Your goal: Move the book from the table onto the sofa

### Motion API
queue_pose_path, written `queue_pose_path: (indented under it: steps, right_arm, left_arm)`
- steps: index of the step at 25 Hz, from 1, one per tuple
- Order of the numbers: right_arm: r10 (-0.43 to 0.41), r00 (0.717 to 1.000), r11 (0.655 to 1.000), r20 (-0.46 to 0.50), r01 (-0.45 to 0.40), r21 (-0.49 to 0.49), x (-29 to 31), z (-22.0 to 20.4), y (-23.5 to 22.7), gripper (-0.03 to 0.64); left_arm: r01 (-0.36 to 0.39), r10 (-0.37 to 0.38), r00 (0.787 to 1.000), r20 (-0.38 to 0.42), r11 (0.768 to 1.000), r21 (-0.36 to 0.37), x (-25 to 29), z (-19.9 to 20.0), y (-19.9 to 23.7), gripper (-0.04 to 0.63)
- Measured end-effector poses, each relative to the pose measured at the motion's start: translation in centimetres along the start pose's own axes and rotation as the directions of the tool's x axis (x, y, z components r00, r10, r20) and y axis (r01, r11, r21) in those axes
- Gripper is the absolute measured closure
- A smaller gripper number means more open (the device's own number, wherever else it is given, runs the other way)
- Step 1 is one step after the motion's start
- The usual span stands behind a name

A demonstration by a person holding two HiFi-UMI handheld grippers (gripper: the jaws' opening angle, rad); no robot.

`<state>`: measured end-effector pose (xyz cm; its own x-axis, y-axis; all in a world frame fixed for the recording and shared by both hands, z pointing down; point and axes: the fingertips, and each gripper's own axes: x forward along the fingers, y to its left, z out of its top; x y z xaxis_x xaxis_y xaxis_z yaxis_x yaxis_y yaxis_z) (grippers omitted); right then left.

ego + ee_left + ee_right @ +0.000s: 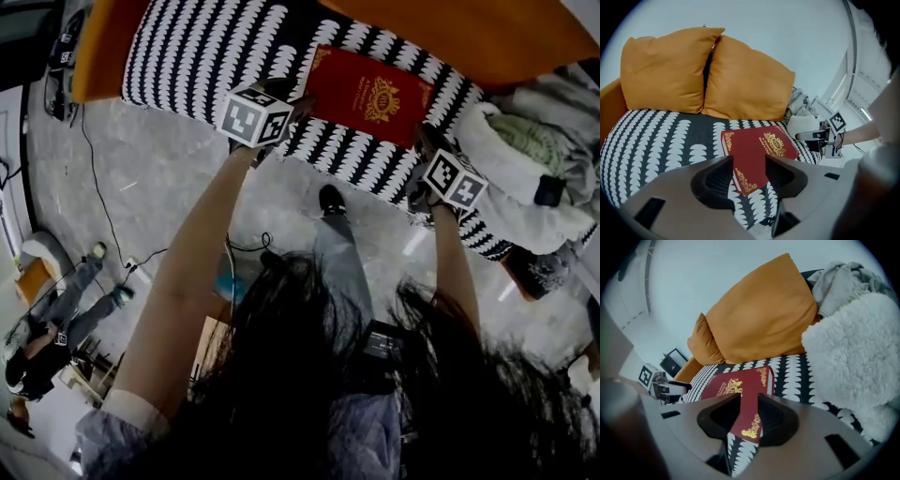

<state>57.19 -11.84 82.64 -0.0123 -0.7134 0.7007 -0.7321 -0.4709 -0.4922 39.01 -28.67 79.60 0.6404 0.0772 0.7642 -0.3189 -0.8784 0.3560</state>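
Apparently the carrying part is ending: the red hardback book (367, 94) with the gold crest is already lying flat on the black-and-white patterned sofa seat (656, 136), directly ahead of both grippers, with two orange pillows (708, 75) leaning farther beyond them. The left gripper (749, 161) is pointing down at the book's near corner on its own side. Its jaws are standing wide, with the corner showing between them and a strip of patterned seat showing beside the spine edge, so it is pinching nothing. The right gripper (749, 399) is straddling the other near corner with its jaws sitting narrower, roughly halfway. The corner is nearly filling that gap, yet the book is resting level on the seat, and I am judging that the pads are not clamping it. A fleecy white throw (853, 357) is lying just to the right of that gripper. The step in hand is looking like the set-down and release. The next move is calling for both pairs of jaws to be standing clear of the corners, and for the grippers to be drawing up and back without dragging the book toward the seat's front edge.
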Motion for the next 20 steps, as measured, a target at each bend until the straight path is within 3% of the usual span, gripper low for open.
queue_pose_path:
  steps: [4, 10, 16, 20]
  right_arm:
    - [-0.033, 0.999, 0.999, 0.015, 0.033, -0.002, -0.5, 1.0, -0.4, 0.502]
    - [-0.006, 0.999, 1.000, 0.033, 0.007, -0.014, -2.6, 2.1, 2.1, 0.502]
    - [0.060, 0.997, 0.995, 0.053, -0.056, -0.087, -6.5, 2.3, 7.3, 0.502]
    - [0.167, 0.985, 0.979, 0.029, -0.163, -0.123, -9.2, 1.1, 13.3, 0.503]
  left_arm:
    - [0.007, -0.002, 0.996, 0.085, 0.999, -0.050, -2.0, 1.1, 0.0, 0.391]
    - [-0.001, 0.042, 0.976, 0.213, 0.982, -0.190, -6.7, 0.2, 0.4, 0.391]
    - [0.009, 0.102, 0.935, 0.338, 0.950, -0.313, -14.4, -1.7, -1.4, 0.391]
    - [0.026, 0.153, 0.888, 0.433, 0.925, -0.380, -20.6, -3.6, -4.0, 0.393]
